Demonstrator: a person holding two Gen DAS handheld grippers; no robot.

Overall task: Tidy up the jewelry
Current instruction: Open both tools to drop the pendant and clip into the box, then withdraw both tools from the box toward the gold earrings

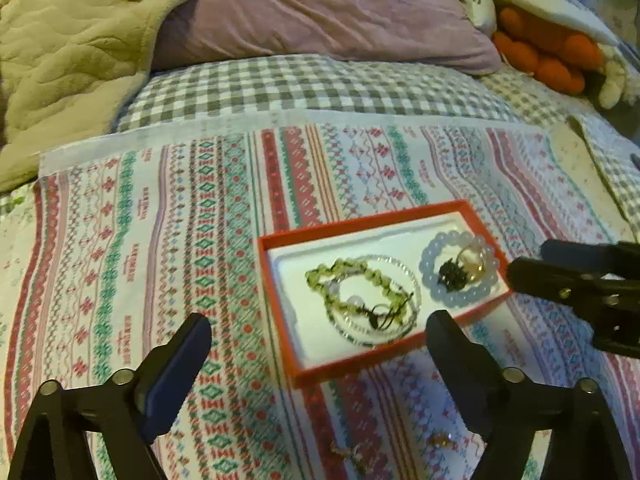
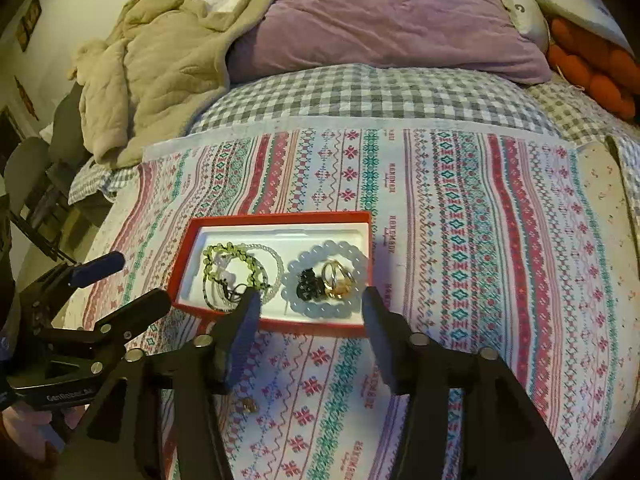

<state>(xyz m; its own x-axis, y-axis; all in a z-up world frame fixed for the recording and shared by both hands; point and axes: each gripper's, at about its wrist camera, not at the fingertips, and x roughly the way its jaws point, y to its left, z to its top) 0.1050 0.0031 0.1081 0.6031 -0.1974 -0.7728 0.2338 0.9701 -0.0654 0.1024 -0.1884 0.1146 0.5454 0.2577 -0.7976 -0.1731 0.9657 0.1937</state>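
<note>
A red jewelry box with a white liner lies on the patterned cloth. In it are a green bead bracelet, a clear bead bracelet, a pale blue bead bracelet, a dark piece and gold rings. My left gripper is open and empty, near the box's front left. My right gripper is open and empty over the box's near edge. Small gold pieces lie on the cloth in front of the box.
The cloth covers a checked bedsheet. A purple pillow, a beige quilt and an orange plush lie at the back. A chair stands off the bed's left edge.
</note>
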